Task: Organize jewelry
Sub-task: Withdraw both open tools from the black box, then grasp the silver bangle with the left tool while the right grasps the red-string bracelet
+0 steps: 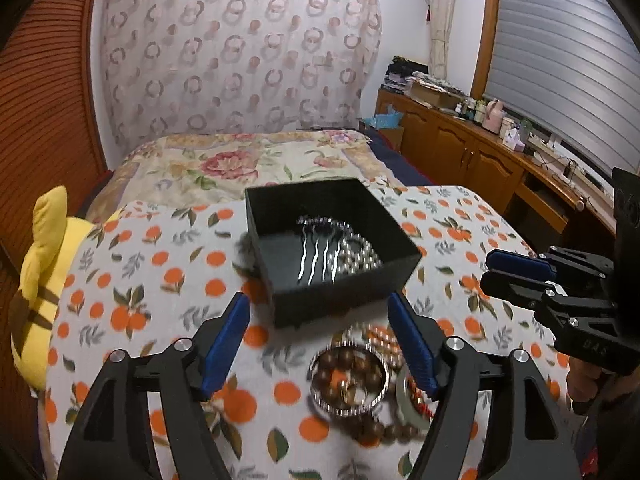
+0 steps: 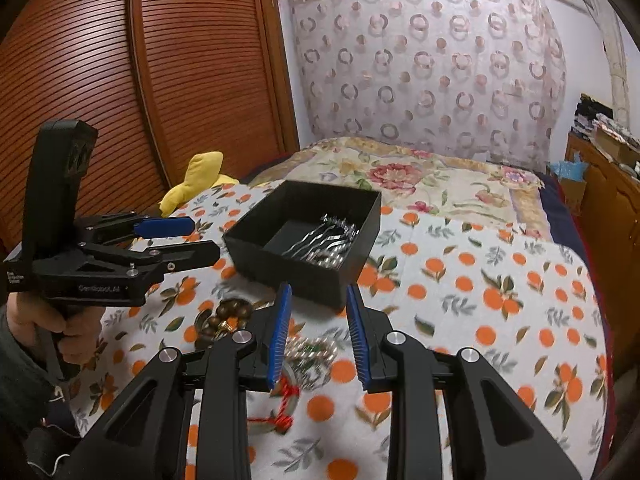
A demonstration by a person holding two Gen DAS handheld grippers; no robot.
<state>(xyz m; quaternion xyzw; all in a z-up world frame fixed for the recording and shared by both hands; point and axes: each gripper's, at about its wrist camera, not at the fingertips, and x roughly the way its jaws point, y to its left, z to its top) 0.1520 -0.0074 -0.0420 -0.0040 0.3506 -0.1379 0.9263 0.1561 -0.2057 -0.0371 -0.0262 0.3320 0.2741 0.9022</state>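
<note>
On the bed, over an orange-print blanket (image 1: 168,280), an open black box (image 1: 332,248) holds a silver hair comb (image 1: 318,258) and a pearl strand (image 1: 356,258). Just in front of the box lies a loose heap of jewelry: a silver bangle (image 1: 350,378) ringed around brown wooden beads (image 1: 344,376), an orange bead bracelet (image 1: 382,338) and a piece with red cord (image 2: 286,398). The left hand-held gripper (image 1: 318,344) hovers over this heap, its blue-padded fingers spread wide and holding nothing. The right hand-held gripper (image 2: 316,336) hangs beside it, fingers parted and likewise grasping nothing. A yellow plush toy (image 1: 38,276) rests at the blanket's left edge.
</note>
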